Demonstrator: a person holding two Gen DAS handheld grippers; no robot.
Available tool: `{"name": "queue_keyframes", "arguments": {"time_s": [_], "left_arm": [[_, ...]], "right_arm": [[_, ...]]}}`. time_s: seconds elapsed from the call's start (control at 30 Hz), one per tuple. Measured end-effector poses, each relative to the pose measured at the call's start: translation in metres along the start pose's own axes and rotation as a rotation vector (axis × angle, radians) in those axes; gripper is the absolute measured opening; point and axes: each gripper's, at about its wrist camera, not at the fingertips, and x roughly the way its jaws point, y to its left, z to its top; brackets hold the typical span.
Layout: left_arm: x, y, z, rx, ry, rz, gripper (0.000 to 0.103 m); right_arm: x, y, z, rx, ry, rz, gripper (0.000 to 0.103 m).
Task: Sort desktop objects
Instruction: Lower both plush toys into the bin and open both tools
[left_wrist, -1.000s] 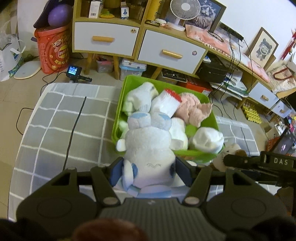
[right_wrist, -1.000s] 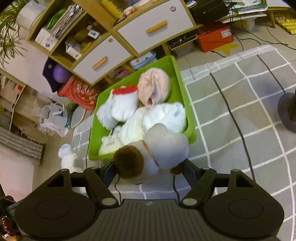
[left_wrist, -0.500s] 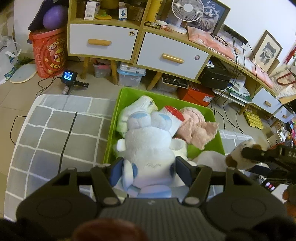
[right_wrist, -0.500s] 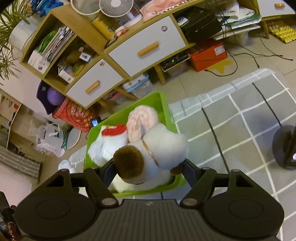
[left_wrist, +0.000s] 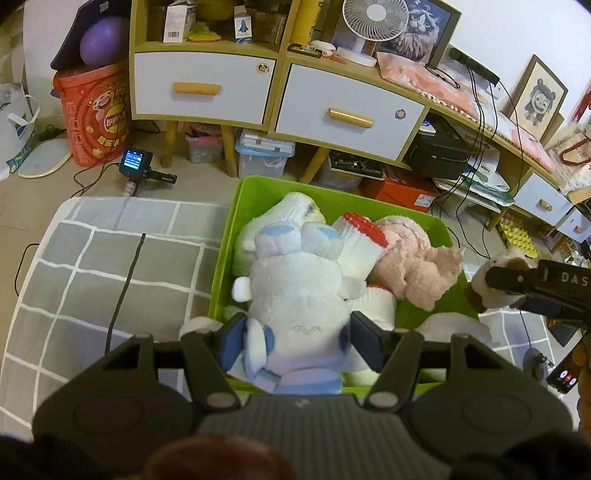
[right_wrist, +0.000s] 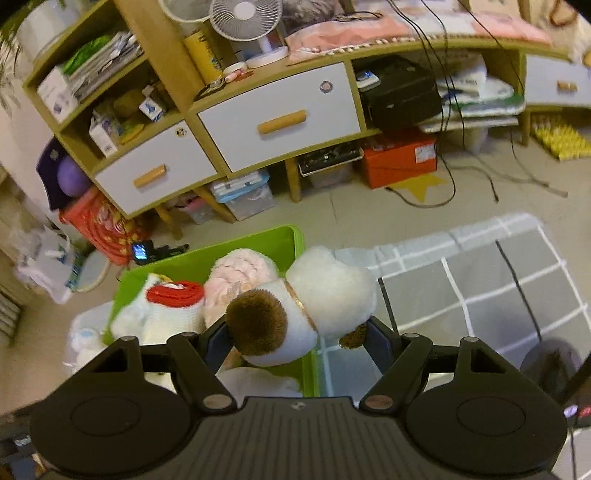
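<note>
Left wrist view alone shows left tongs gripping the white-blue plush; right tongs grip a brown-eared dog plush.

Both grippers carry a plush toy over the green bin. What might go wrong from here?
1. The green plastic bin is already heaped with soft toys, so the white-and-blue plush in the left gripper may roll off.
2. The brown-eared white plush dog in the right gripper hangs over the bin's rim and could land on the grey checked mat.
</note>
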Motion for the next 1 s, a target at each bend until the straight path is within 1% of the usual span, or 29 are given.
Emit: {"name": "queue_keyframes", "arguments": {"time_s": [0.17, 0.37, 0.7, 0.9, 0.97, 1.0], "left_arm": [[0.008, 0.002, -0.002, 0.005, 0.002, -0.003, 0.061], [0.015, 0.002, -0.005, 0.017, -0.004, -0.001, 0.061], [0.022, -0.003, -0.01, 0.046, -0.035, 0.005, 0.061], [0.022, -0.008, -0.012, 0.081, -0.042, 0.022, 0.061], [0.02, -0.008, -0.012, 0.077, -0.044, 0.018, 0.067], [0.019, -0.008, -0.011, 0.075, -0.047, 0.01, 0.076]], "right_arm": [[0.011, 0.018, -0.008, -0.1, -0.006, -0.022, 0.075], [0.022, 0.03, -0.017, -0.162, -0.01, -0.054, 0.075], [0.026, 0.033, -0.02, -0.189, -0.006, -0.069, 0.075], [0.023, 0.034, -0.019, -0.188, 0.005, -0.066, 0.076], [0.022, 0.033, -0.018, -0.178, 0.014, -0.062, 0.077], [0.021, 0.032, -0.017, -0.173, 0.02, -0.06, 0.077]]}}
